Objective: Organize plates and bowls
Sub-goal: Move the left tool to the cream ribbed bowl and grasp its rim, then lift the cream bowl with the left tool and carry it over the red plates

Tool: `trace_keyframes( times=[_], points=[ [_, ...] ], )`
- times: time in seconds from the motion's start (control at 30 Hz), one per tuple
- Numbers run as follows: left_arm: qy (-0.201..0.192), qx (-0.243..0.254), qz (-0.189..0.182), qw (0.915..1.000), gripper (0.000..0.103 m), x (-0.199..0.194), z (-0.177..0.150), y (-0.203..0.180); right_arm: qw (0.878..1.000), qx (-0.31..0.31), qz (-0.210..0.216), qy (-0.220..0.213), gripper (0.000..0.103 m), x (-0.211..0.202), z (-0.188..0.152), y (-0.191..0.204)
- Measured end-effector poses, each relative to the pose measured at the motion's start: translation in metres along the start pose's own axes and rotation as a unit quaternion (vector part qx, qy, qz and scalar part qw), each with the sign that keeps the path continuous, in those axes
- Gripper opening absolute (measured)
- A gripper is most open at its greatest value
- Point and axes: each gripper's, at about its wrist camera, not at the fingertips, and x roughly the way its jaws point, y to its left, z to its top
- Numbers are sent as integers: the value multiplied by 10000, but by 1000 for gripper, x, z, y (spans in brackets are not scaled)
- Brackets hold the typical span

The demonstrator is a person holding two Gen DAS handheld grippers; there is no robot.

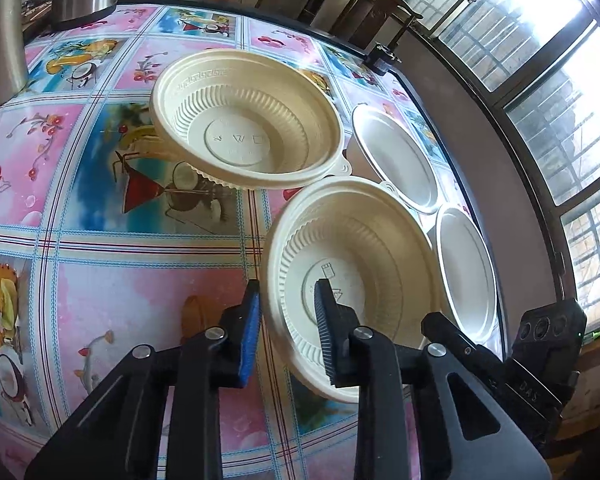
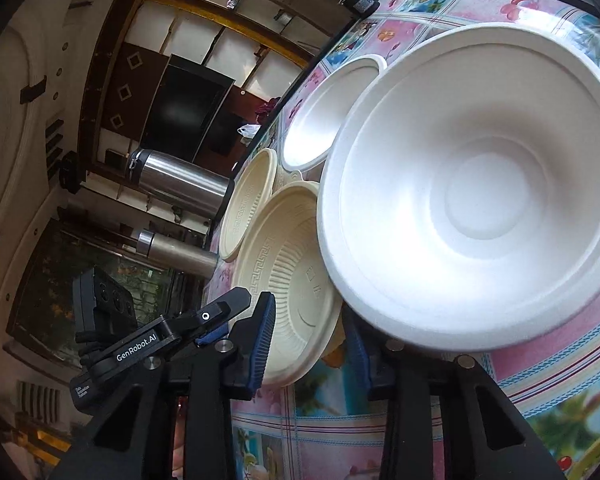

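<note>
Two cream ribbed bowls and two white bowls stand on the flowered tablecloth (image 1: pixel 120 240). My left gripper (image 1: pixel 287 285) straddles the left rim of the near cream bowl (image 1: pixel 360 280), one pad outside and one inside, and is shut on that wall. The far cream bowl (image 1: pixel 248 128) sits free behind it. In the right wrist view my right gripper (image 2: pixel 312 312) is rolled sideways at the edge of the near white bowl (image 2: pixel 480 200). Its lower finger is tucked under the rim and partly hidden. The upper pad stands off the rim, so the jaws are open. The far white bowl (image 2: pixel 324 116) lies beyond.
Two steel flasks (image 2: pixel 176 180) (image 2: pixel 176 252) stand at the table's far end beyond the cream bowls. The white bowls (image 1: pixel 468 272) (image 1: pixel 400 160) sit close to the dark table edge (image 1: pixel 452 152) by the barred window (image 1: pixel 540 80). Bare cloth lies left of the bowls.
</note>
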Motion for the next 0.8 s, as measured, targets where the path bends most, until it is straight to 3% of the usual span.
trace_keyframes(
  times=[0.13, 0.23, 0.8],
  points=[
    [-41, -40, 89, 9999, 8, 0, 0, 4, 9999, 21, -117, -68, 21, -1, 1, -3],
    [-62, 4, 105, 9999, 8, -1, -1, 4, 9998, -8, -187, -84, 17, 0, 0, -4],
    [-117, -97, 203, 9997, 8, -11, -14, 9, 9993, -222, -284, -105, 14, 1, -2, 1]
  ],
)
